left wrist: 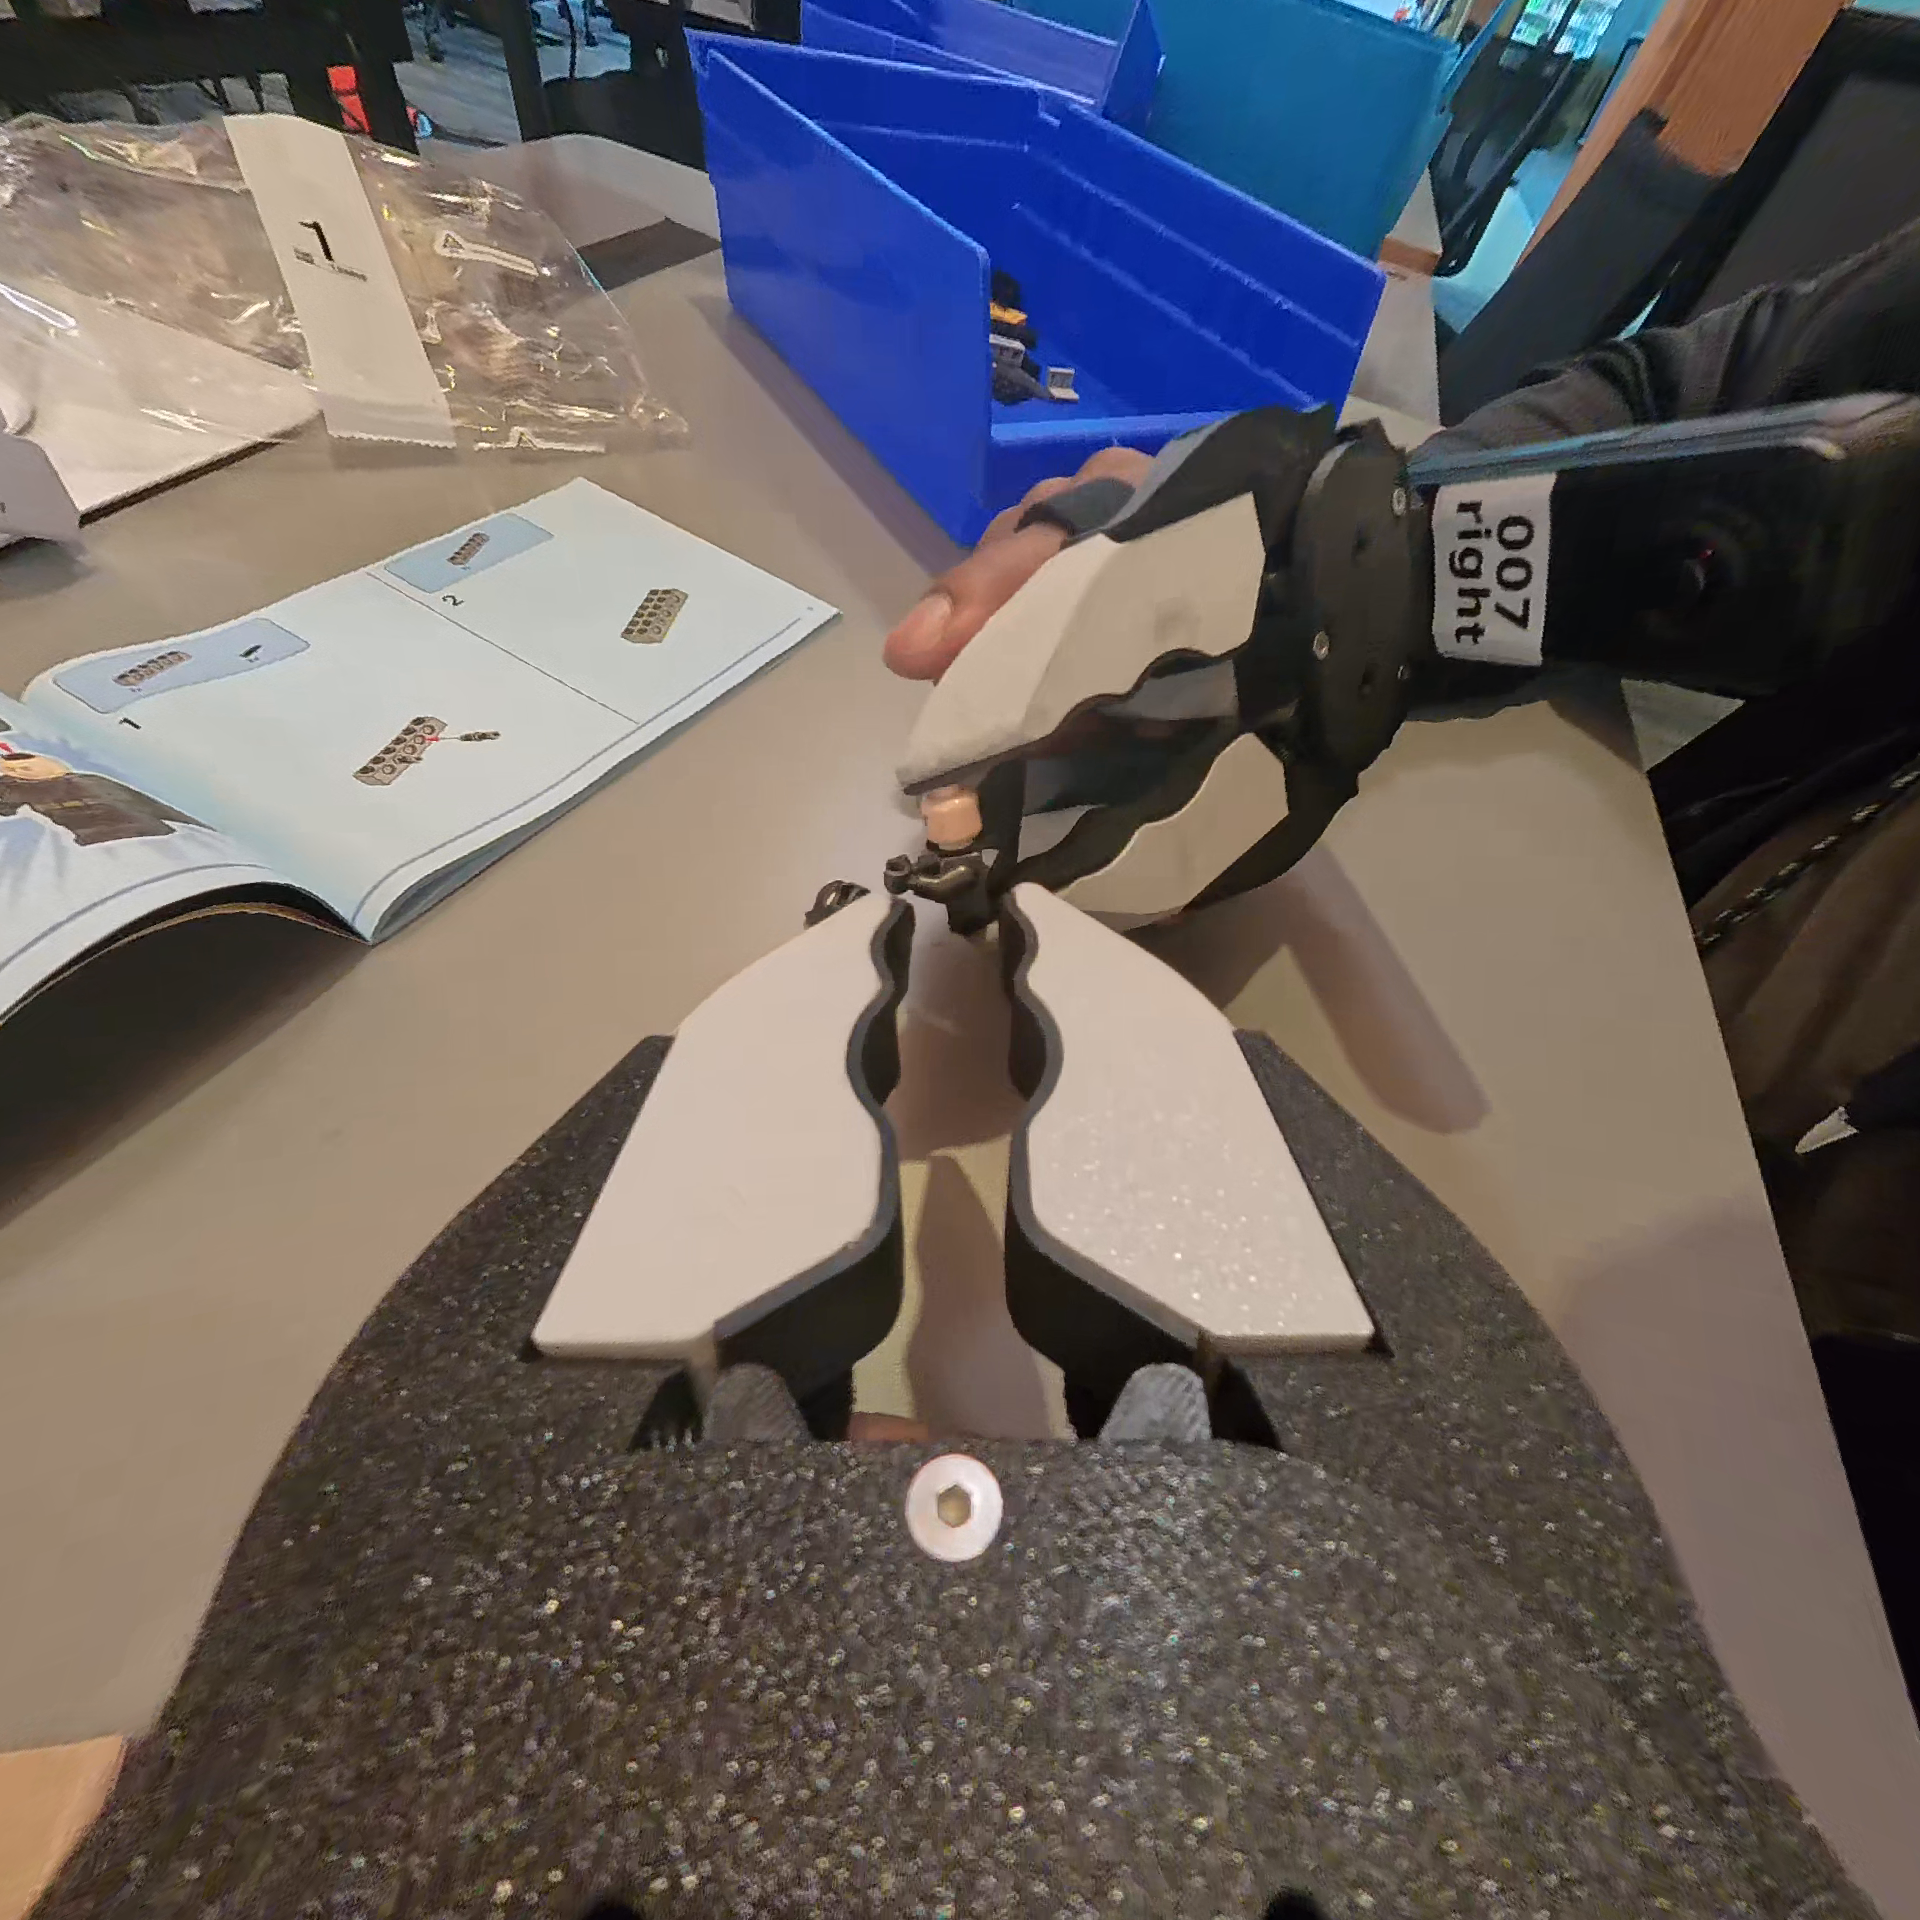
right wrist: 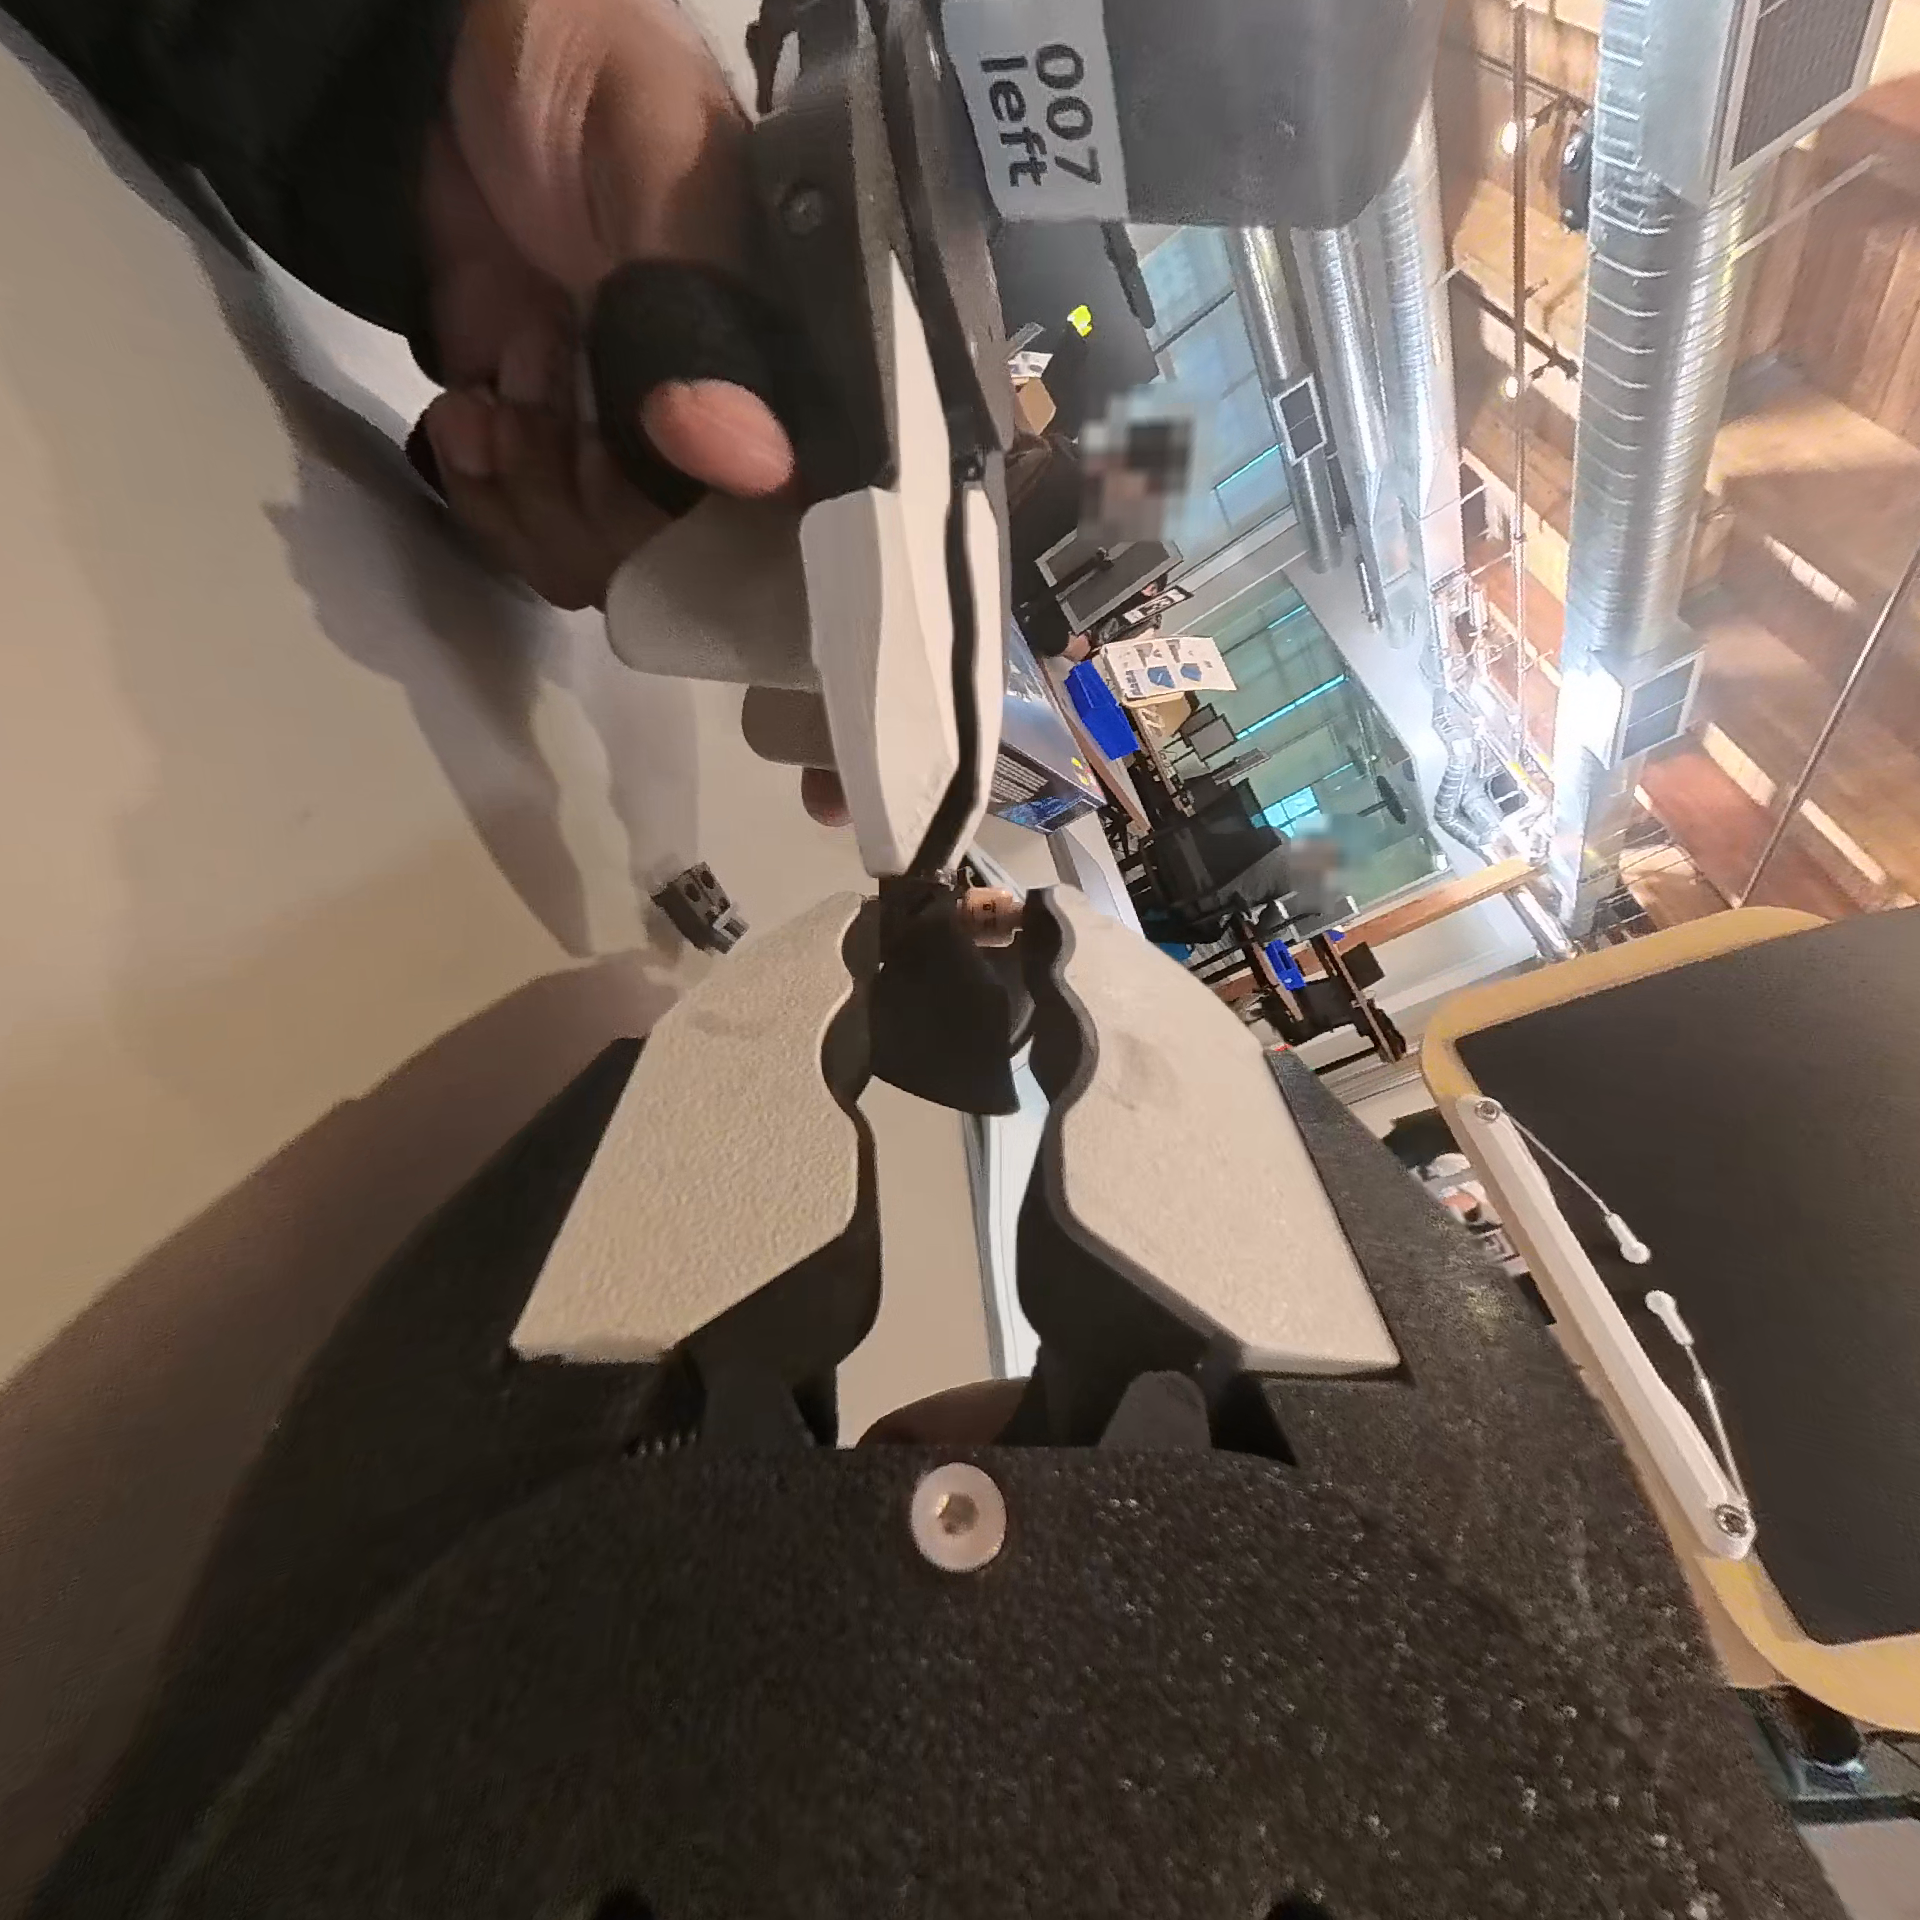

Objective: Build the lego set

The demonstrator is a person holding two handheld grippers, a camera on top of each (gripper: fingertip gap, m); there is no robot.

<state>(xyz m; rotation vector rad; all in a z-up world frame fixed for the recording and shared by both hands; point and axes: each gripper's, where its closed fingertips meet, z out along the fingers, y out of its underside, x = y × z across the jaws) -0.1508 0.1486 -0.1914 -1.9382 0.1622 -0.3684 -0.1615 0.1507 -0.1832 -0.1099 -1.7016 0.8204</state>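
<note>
While the right gripper (left wrist: 951, 831) clamps a small toy figure (left wrist: 948, 847) top to bottom, one grey finger pressed on its tan head (left wrist: 951, 805) and the other under its feet, the left gripper (left wrist: 954, 914) sits just in front of it with its jaws narrowly apart. The figure stands upright just above the grey table (left wrist: 520, 1039), its long axis vertical, its dark body and one dark arm (left wrist: 920, 878) reaching out to the side. The left gripper's tips flank the figure's lower part; its right fingertip (left wrist: 1023, 914) is at or almost touching the legs, and whether it presses cannot be told. The left gripper holds nothing that shows. The right wrist view shows a black, cape-like piece (right wrist: 940, 1023) lying between the right gripper's fingers behind the figure. A tiny dark part (left wrist: 831, 896) lies on the table just left of the left fingertip, and a small grey brick (right wrist: 698, 904) lies near. Behind, a blue bin (left wrist: 862, 301) with dividers holds a few small dark and light parts (left wrist: 1013, 353) in one compartment. An open instruction booklet (left wrist: 416, 707) and clear plastic bags (left wrist: 312, 291) lie to the left.
</note>
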